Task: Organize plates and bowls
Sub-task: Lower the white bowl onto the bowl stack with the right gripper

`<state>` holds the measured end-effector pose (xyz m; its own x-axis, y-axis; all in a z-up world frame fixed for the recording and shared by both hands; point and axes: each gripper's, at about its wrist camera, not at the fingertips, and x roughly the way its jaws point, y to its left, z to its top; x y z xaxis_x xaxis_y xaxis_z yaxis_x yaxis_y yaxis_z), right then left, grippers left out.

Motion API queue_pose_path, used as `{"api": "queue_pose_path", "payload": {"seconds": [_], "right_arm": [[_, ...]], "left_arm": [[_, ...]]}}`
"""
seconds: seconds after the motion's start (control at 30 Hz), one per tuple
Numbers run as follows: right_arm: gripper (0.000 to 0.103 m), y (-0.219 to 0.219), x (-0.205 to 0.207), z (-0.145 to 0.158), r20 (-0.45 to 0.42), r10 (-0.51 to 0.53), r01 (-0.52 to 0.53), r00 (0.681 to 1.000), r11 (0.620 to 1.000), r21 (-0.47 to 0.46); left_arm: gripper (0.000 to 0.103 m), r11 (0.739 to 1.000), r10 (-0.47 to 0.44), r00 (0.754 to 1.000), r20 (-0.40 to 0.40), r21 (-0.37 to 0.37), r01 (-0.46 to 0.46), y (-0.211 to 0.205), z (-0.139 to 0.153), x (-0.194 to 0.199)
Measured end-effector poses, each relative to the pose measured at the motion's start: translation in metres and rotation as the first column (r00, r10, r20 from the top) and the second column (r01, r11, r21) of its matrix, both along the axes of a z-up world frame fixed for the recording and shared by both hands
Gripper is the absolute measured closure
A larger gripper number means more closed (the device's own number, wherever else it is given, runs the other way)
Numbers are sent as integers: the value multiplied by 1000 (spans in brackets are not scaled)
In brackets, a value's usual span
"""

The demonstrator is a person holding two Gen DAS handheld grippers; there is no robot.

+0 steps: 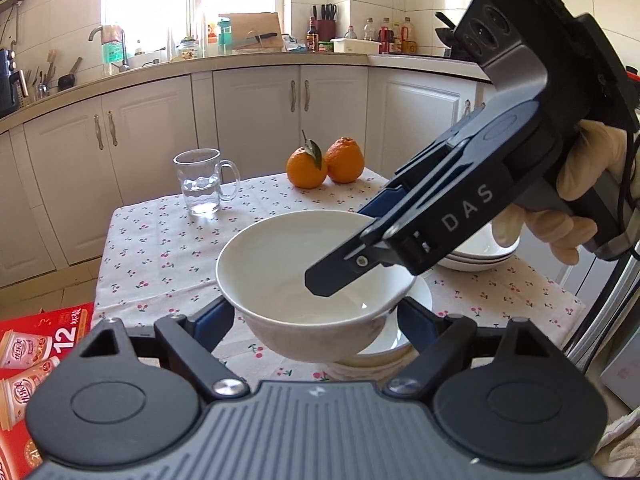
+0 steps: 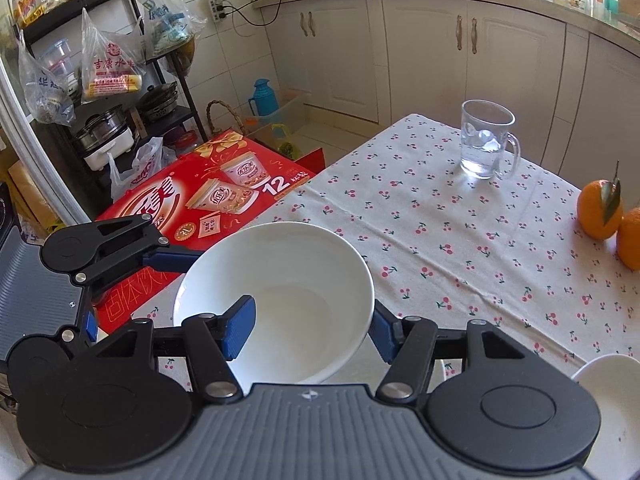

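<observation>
Right claw (image 2: 312,334) is clamping the round white ceramic bowl (image 2: 280,280) by its wall. One blue pad is sitting inside the bowl and the other is pressing on the outside, nearest my right camera. A hand in a pale glove (image 1: 588,160) is holding that tool's grip.

Left claw (image 1: 316,316) is standing part open, its two blue pads flanking the bowl's lower body. From the left camera both pads are looking close to the sides. I cannot tell whether they are pressing or only sitting beside it.

The bowl is hanging upright and empty, clear of the cloth, over the near corner of the table. A second white bowl (image 1: 404,332) is sitting directly below it on the white cherry-print tablecloth (image 1: 160,240). I am seeing a gap between the two.

A low stack of white dishes (image 1: 480,258) is lying further right, partly behind the right tool.

A clear glass mug holding a little water (image 1: 200,184) is standing near the far left edge. Two oranges (image 1: 306,168), touching each other, are sitting at the far edge. One is carrying a green leaf.

A red printed carton (image 2: 180,208) is lying below the table's left side.
</observation>
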<state>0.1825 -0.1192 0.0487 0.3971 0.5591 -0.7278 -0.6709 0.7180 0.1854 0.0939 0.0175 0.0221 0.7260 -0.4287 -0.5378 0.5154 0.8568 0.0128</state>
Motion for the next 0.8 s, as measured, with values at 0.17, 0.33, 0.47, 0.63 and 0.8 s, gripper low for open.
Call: {"api": "queue_pose_path", "payload": {"seconds": [0.17, 0.33, 0.47, 0.63, 0.8], "right_arm": [[37, -22, -4, 0, 1, -54, 54, 999, 999, -2], [37, -36, -4, -7, -9, -96, 96, 995, 995, -14], [37, -41, -2, -13, -24, -111, 110, 994, 994, -16], [37, -43, 1, -20, -34, -112, 111, 993, 994, -19], [37, -40, 2, -25, -34, -109, 108, 993, 994, -37]], "left_arm": [[15, 999, -47, 999, -13, -2, 47, -16, -8, 7], [15, 997, -75, 996, -40, -5, 75, -27, -17, 15], [15, 997, -82, 995, -55, -1, 82, -29, -22, 19], [15, 997, -81, 994, -68, 1, 81, -29, -25, 22], [14, 997, -83, 994, -76, -1, 83, -30, -26, 23]]}}
